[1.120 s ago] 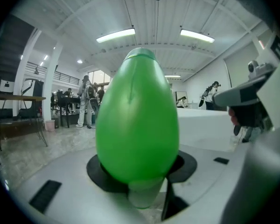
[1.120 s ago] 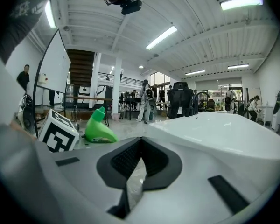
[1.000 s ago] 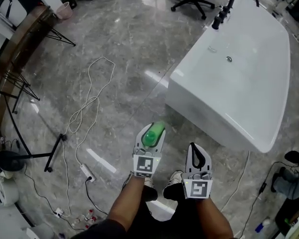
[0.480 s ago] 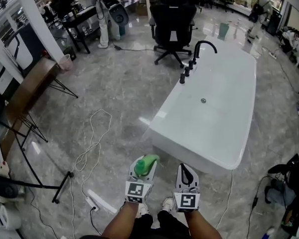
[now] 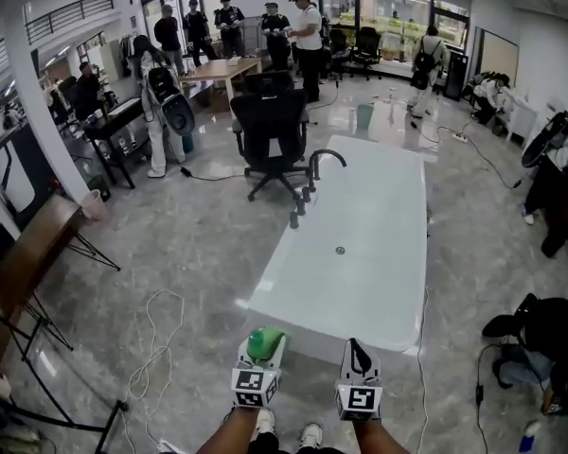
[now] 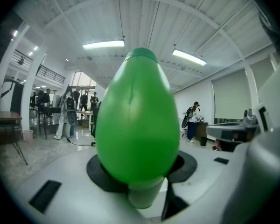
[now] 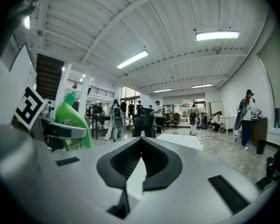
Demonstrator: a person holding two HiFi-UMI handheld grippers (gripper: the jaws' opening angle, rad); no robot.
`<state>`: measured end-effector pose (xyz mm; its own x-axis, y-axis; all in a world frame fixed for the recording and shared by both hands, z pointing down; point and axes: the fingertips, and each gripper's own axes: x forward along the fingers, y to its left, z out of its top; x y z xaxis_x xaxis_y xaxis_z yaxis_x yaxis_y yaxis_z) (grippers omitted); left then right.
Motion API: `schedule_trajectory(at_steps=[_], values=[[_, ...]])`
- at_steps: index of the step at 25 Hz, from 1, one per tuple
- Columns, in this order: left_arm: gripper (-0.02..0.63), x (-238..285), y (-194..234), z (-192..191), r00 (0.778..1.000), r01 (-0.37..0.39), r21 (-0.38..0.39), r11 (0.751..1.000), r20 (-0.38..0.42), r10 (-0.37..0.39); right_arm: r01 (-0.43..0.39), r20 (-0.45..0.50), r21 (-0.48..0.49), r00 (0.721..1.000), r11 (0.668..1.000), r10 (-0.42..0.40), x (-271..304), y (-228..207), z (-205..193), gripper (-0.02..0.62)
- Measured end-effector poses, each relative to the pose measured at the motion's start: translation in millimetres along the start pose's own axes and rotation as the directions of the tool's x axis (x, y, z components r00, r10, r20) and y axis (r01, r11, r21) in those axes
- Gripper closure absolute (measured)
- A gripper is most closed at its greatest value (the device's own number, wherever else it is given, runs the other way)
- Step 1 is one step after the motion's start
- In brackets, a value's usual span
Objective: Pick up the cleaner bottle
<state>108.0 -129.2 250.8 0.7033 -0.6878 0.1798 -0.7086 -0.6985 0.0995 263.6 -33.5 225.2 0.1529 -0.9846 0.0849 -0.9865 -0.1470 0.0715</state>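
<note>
The cleaner bottle [image 5: 264,341] is green and bulbous, and my left gripper [image 5: 262,351] is shut on it, holding it up in the air near the bottom of the head view. In the left gripper view the bottle [image 6: 137,120] fills the middle between the white jaws, neck end towards the camera. My right gripper [image 5: 358,352] is beside it on the right, shut with nothing in it. In the right gripper view its black pads [image 7: 151,160] meet at the tip, and the bottle [image 7: 71,118] shows at the left in the left gripper [image 7: 60,130].
A long white bathtub [image 5: 360,253] with a black tap [image 5: 314,170] stands straight ahead on the grey marble floor. A black office chair [image 5: 270,126] is behind it. Several people stand at desks at the back. A white cable [image 5: 150,348] lies at the left.
Both grippers have risen, with the bottle still in the left one. The head view has swung up from the floor to take in the whole room.
</note>
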Motion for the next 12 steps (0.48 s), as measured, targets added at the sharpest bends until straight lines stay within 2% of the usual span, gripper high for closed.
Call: schedule_trajectory(at_steps=[6,12], values=[[0.42,1.9,-21.0,9.0,0.989,0.145,-0.017,0.989,-0.035,-0.145,0.147,0.032,0.011,0.989,0.989,-0.147,-30.0,-21.0,21.0,0.578],[0.42,-0.4,-36.4,29.4,0.974,0.228,0.036,0.973,-0.011,-0.228,0.23,0.067,-0.003,0.971,0.973,-0.229,-47.1,-23.7,36.2,0.578]])
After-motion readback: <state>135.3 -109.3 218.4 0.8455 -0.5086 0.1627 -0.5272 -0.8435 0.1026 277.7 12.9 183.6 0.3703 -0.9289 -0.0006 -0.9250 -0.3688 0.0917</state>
